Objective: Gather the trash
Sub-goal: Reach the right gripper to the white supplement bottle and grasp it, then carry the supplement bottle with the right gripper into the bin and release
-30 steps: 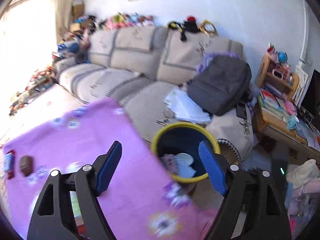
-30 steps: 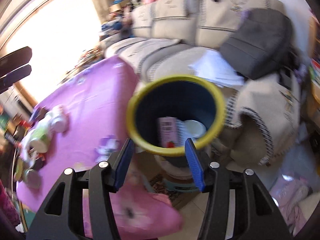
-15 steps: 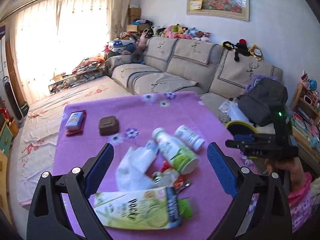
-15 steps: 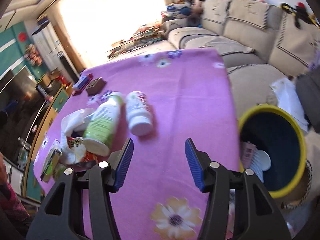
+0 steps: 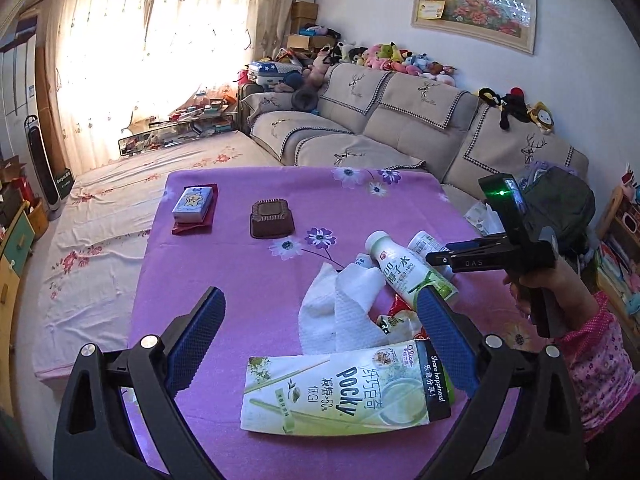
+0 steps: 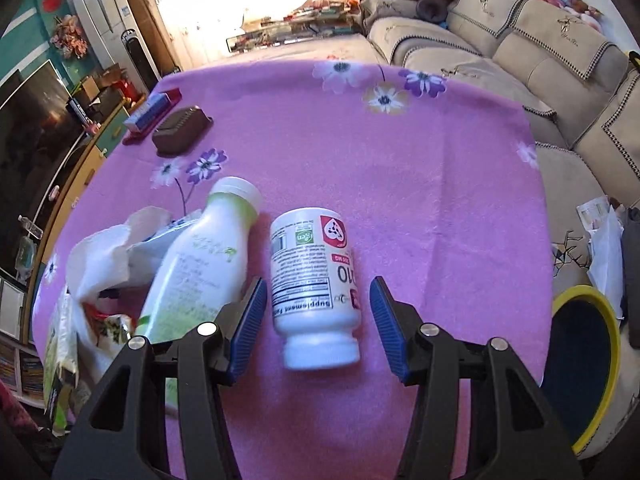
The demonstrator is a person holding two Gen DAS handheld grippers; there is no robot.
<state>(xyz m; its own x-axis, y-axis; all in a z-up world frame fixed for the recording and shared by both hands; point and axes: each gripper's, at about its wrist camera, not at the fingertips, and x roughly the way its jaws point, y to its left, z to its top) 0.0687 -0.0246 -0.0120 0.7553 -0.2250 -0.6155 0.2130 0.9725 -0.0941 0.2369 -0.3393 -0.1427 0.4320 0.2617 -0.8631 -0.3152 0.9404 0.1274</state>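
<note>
Trash lies on the purple flowered tablecloth (image 5: 240, 264): a green Pocky box (image 5: 344, 392), crumpled white tissue (image 5: 340, 316), a green-and-white drink bottle (image 5: 404, 270) and a white supplement bottle (image 6: 312, 276). My left gripper (image 5: 320, 306) is wide open above the Pocky box and tissue and holds nothing. My right gripper (image 6: 318, 285) is open. The supplement bottle lies on its side between its blue pads (image 6: 250, 320), with a gap on each side. The drink bottle (image 6: 200, 264) lies just left of that gripper. A yellow-rimmed blue bin (image 6: 612, 340) stands past the table's right edge.
A brown box (image 5: 272, 218) and a blue pack on a red cloth (image 5: 192, 202) sit at the far left of the table. A person's hand (image 5: 540, 292) in a pink sleeve holds the right gripper (image 5: 436, 259). A beige sofa (image 5: 360, 136) runs behind.
Both grippers swung from over the bin to the table's trash. The left jaws widened. The right gripper came down around the supplement bottle.
</note>
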